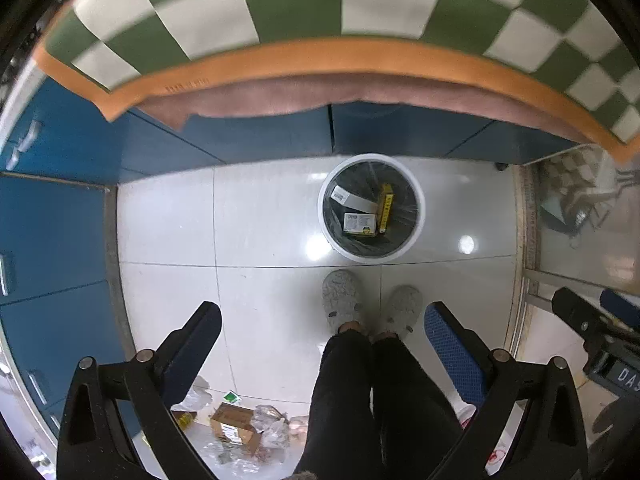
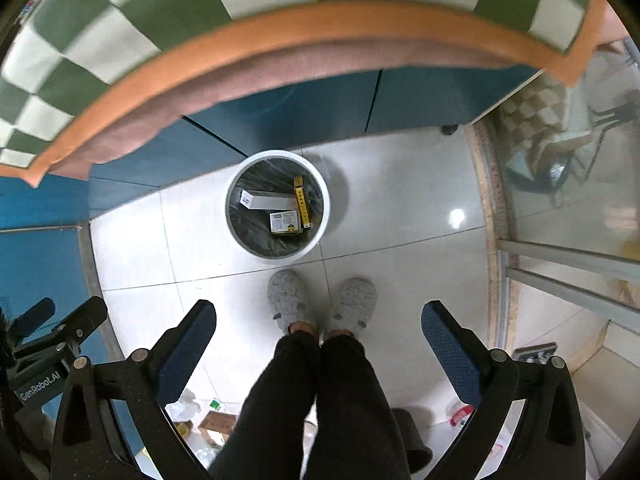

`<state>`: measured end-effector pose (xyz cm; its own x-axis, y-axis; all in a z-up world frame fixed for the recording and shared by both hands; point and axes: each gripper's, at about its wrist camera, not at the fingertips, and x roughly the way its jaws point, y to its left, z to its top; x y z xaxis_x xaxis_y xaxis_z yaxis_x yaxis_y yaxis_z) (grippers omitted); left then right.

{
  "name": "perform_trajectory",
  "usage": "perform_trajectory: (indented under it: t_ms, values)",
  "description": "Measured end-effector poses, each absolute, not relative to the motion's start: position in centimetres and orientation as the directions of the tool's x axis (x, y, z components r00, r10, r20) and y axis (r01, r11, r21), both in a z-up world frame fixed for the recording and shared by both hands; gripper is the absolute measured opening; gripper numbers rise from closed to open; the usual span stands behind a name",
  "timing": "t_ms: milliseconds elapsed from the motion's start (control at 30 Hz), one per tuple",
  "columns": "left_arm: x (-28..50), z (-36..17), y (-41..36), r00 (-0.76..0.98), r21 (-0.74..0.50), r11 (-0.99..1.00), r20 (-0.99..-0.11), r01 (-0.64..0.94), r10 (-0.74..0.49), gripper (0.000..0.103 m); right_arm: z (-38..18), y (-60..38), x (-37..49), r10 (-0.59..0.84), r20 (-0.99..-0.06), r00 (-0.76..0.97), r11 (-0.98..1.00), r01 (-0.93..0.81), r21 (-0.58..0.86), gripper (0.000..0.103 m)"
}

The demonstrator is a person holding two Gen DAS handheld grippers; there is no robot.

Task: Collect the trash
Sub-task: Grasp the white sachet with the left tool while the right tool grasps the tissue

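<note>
A white round trash bin (image 1: 416, 216) with a dark liner stands on the tiled floor by the blue cabinets; it also shows in the right wrist view (image 2: 324, 216). Inside lie a grey-white box (image 1: 352, 199), a yellow box (image 1: 385, 207) and a small white-green box (image 1: 359, 224). Loose trash lies behind my feet: a brown cardboard box (image 1: 234, 426) and crumpled plastic wrappers (image 1: 272, 426). My left gripper (image 1: 322, 322) is open and empty, high above the floor. My right gripper (image 2: 318, 320) is open and empty too.
A table edge with a green-white checked cloth (image 1: 280, 8) and orange border hangs over the cabinets. Blue cabinets (image 1: 52, 240) line the left side. The person's grey slippers (image 1: 342, 294) stand just before the bin. A glass door (image 2: 568, 208) is at the right.
</note>
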<state>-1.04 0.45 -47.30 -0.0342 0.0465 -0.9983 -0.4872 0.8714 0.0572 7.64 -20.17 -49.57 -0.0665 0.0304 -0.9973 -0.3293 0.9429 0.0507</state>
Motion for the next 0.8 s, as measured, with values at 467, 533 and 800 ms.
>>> perform_trajectory:
  t_ms: [467,533,800]
  values:
    - [-1.8,-33.2,2.3,0.178,0.005,0.857,-0.977,-0.515,0.113,0.103,-32.1,-19.6,6.0,0.132,-0.991,0.021,0.931,-0.346,0.117,0.103]
    - [-1.0,-31.3,3.2,0.229,0.029,0.849,-0.958,-0.527,0.174,0.103,-30.6,-19.3,6.5,0.191,-0.981,0.036,0.931,-0.324,0.169,0.103]
    - [5.9,-26.1,7.3,0.321,0.115,0.808,-0.878,-0.577,0.355,0.103,-25.4,-18.7,14.3,0.289,-0.945,0.153,0.935,-0.255,0.244,0.103]
